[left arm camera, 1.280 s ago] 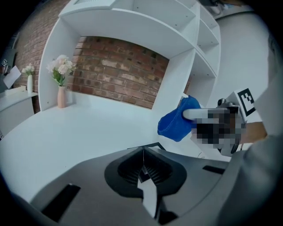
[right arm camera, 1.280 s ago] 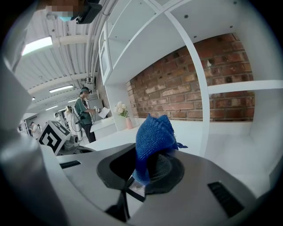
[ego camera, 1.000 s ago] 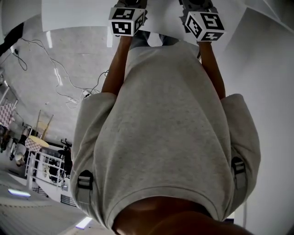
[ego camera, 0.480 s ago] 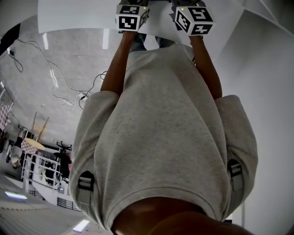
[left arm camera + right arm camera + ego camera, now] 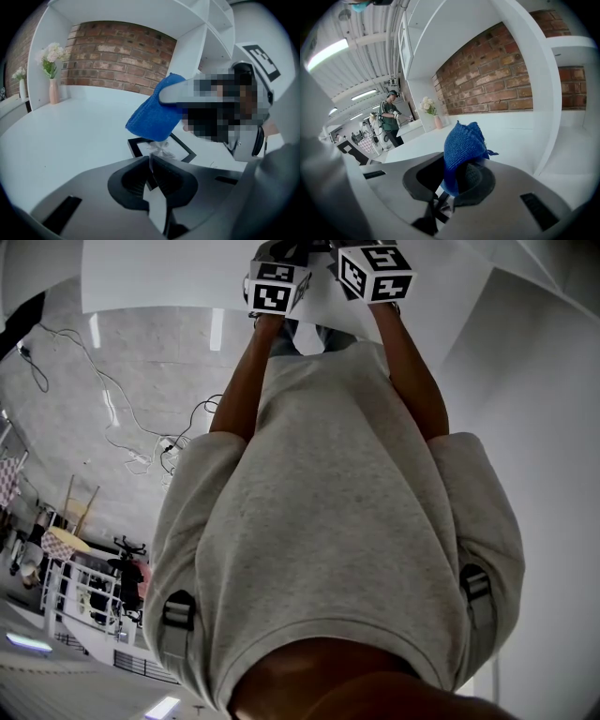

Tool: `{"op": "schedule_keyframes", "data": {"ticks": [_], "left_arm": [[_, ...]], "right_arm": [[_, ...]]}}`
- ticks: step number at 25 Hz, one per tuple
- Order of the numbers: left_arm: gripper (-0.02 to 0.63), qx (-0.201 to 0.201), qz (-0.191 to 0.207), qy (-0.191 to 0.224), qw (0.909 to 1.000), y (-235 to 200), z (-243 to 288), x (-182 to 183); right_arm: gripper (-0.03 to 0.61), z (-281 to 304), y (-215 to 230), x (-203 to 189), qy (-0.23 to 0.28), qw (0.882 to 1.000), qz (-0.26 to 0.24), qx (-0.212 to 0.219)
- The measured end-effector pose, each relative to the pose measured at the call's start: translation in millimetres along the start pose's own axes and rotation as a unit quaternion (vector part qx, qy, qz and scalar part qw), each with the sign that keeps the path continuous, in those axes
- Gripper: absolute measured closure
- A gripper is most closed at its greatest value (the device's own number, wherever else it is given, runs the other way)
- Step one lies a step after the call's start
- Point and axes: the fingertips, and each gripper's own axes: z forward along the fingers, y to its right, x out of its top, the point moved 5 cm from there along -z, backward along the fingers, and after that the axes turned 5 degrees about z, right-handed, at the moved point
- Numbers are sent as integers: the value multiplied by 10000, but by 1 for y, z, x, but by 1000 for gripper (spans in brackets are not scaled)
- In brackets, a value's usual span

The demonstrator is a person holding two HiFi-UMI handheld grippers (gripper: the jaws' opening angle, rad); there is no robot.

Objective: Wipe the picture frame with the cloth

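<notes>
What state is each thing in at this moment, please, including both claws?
Picture frame: gripped by one edge.
Blue cloth: bunched, clamped at its lower end.
Left claw: shut on the picture frame.
Right claw: shut on the blue cloth.
Flower vase: upright.

Site: mock home set built inside a lab/industrial hall.

Home side: white built-in shelf unit (image 5: 201,33) w/ brick back wall (image 5: 117,54), white counter (image 5: 65,136), pink vase of flowers (image 5: 53,89).

Hall side: ribbed metal ceiling (image 5: 370,42) w/ strip lights (image 5: 327,54). Person in green top (image 5: 389,119) stands at another station. Loose cables (image 5: 117,413) run over grey concrete floor (image 5: 159,352). Metal railing (image 5: 89,592) and checked-cloth tables (image 5: 58,542) in bkgd.
</notes>
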Motion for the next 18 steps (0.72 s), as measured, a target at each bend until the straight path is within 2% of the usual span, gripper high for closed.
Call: {"op": "schedule_keyframes", "data": {"ticks": [11, 18], "left_arm": [[597, 152, 51, -120, 9998, 10, 2, -16], [597, 129, 11, -240, 9996, 14, 3, -16]], "right_arm": [[520, 15, -11, -17, -200, 9996, -32, 216], [522, 20, -1, -25, -396, 9992, 35, 109]]}}
